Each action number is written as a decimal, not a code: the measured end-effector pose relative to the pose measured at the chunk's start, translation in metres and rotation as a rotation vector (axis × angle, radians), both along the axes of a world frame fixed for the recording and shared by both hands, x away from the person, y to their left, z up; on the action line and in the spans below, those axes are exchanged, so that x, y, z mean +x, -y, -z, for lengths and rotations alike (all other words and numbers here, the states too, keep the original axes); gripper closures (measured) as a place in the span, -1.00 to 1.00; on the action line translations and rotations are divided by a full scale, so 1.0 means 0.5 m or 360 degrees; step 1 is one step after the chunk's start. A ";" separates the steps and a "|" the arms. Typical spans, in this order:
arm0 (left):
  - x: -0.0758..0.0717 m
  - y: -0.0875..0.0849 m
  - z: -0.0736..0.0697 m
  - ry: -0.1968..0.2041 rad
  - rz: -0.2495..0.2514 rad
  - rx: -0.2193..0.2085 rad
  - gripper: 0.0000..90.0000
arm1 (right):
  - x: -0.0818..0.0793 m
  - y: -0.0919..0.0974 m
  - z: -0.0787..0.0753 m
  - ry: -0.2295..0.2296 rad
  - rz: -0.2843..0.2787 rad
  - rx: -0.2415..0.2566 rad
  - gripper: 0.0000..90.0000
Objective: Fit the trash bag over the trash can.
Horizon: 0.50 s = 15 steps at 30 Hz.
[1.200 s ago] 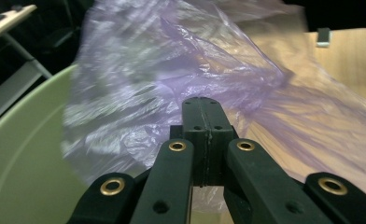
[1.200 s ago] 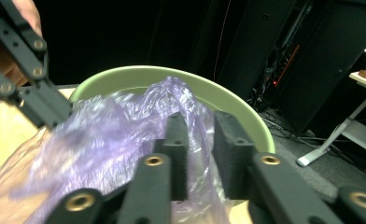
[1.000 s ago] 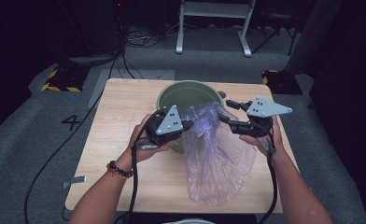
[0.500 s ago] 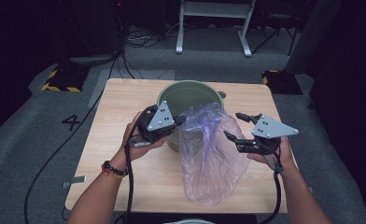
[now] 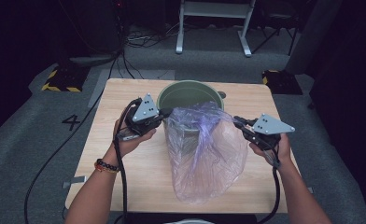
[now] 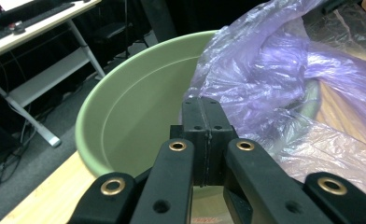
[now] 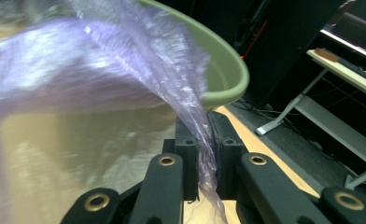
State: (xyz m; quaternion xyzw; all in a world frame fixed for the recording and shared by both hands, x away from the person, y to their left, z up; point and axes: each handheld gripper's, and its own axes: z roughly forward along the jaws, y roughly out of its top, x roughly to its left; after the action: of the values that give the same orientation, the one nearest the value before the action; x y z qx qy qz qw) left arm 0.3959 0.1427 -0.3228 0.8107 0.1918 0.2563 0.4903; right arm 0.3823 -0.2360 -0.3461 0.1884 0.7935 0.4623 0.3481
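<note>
Fingers: left gripper (image 5: 168, 112) pressed together | right gripper (image 5: 237, 122) pinching bag (image 5: 204, 149) edge | bucket (image 5: 190, 94) between

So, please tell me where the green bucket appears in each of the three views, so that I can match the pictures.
High view: the green bucket stands at the table's far middle, behind the purple plastic bag.
Left gripper view: the bucket sits at centre left, its open inside facing the camera.
Right gripper view: its rim curves across the upper centre.
Shared landmark: the bag draped over the bucket's rim.
</note>
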 end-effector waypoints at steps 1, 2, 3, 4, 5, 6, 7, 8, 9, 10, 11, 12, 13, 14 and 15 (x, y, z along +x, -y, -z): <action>0.002 -0.004 0.001 0.0000 -0.0007 -0.0003 1.00 | 0.013 0.000 -0.001 0.0005 0.0021 0.0045 0.89; 0.004 -0.007 0.001 0.0004 -0.0022 0.0003 1.00 | 0.013 0.000 -0.001 0.0005 0.0021 0.0045 0.89; 0.005 -0.010 0.002 0.0004 -0.0028 -0.0004 1.00 | 0.020 -0.001 -0.001 -0.0002 0.0019 0.0066 0.90; 0.007 -0.014 0.001 0.0002 -0.0033 -0.0012 1.00 | 0.032 -0.006 -0.003 0.0006 0.0034 0.0094 0.93; 0.009 -0.016 0.001 0.0006 -0.0042 -0.0010 1.00 | 0.032 -0.006 -0.003 0.0006 0.0034 0.0094 0.93; 0.011 -0.019 0.001 0.0010 -0.0053 -0.0010 1.00 | 0.038 -0.010 -0.005 0.0015 0.0036 0.0109 0.95; 0.013 -0.022 0.000 0.0008 -0.0061 -0.0010 1.00 | 0.043 -0.014 -0.008 0.0021 0.0039 0.0125 0.97; 0.017 -0.027 -0.001 0.0010 -0.0090 -0.0035 0.99 | 0.052 -0.026 -0.014 0.0040 0.0043 0.0135 0.98; 0.017 -0.027 -0.001 0.0010 -0.0090 -0.0035 0.91 | 0.052 -0.026 -0.014 0.0040 0.0043 0.0135 0.98; 0.018 -0.031 -0.001 0.0004 -0.0109 -0.0056 0.82 | 0.059 -0.037 -0.018 0.0057 0.0042 0.0131 0.99; 0.019 -0.035 -0.002 -0.0006 -0.0102 -0.0083 0.75 | 0.062 -0.043 -0.019 0.0058 0.0041 0.0123 0.99; 0.018 -0.040 -0.002 -0.0015 -0.0076 -0.0108 0.75 | 0.062 -0.043 -0.019 0.0058 0.0041 0.0123 0.99; 0.017 -0.044 -0.002 -0.0029 -0.0072 -0.0134 0.43 | 0.067 -0.051 -0.019 0.0057 0.0045 0.0106 1.00; 0.015 -0.047 -0.004 -0.0037 -0.0090 -0.0135 0.21 | 0.069 -0.054 -0.019 0.0052 0.0048 0.0101 1.00; 0.013 -0.050 -0.005 -0.0060 -0.0102 -0.0152 0.21 | 0.069 -0.054 -0.019 0.0052 0.0048 0.0101 1.00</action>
State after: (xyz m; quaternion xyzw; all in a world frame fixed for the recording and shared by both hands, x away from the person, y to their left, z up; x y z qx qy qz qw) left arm 0.4022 0.1675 -0.3201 0.7845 0.2389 0.2471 0.5162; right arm 0.4169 -0.2090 -0.3366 0.2037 0.7697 0.4850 0.3618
